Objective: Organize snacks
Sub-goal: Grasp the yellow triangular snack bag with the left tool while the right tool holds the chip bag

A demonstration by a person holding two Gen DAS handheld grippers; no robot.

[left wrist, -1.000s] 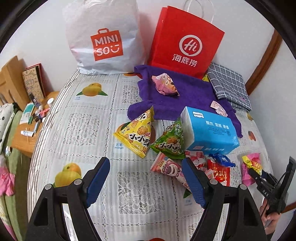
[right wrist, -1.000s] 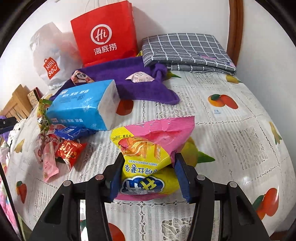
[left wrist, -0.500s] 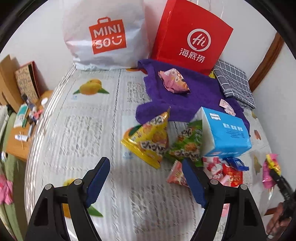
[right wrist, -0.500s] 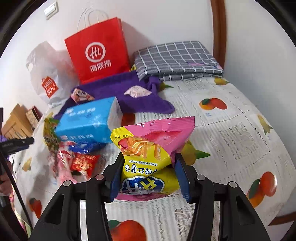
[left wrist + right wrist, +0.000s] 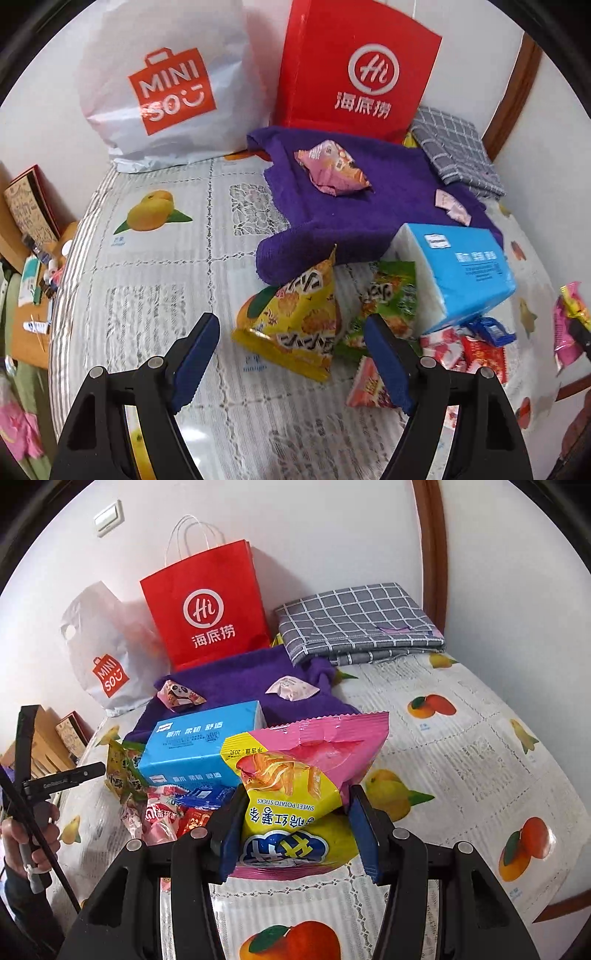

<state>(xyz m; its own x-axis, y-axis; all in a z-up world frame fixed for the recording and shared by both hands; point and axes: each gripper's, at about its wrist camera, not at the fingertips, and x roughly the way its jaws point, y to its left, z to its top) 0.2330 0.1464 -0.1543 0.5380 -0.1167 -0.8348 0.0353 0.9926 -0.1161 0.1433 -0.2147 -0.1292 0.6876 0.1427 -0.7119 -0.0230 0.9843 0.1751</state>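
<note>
Between right gripper (image 5: 297, 829) fingers, sweet-potato-stick bag (image 5: 306, 771), seemingly lifted.

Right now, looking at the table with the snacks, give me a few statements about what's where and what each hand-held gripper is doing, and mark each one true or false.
1. The right hand-held gripper is shut on the sweet potato sticks bag. True.
2. The left hand-held gripper holds the yellow triangular snack. False: it is open, with nothing gripped between its fingers.
3. A pink panda snack packet lies on the purple towel. True.
4. The red paper bag lies flat on the table. False: the red paper bag stands upright against the wall.
5. The blue tissue pack sits beside the green triangular snack. True.
</note>
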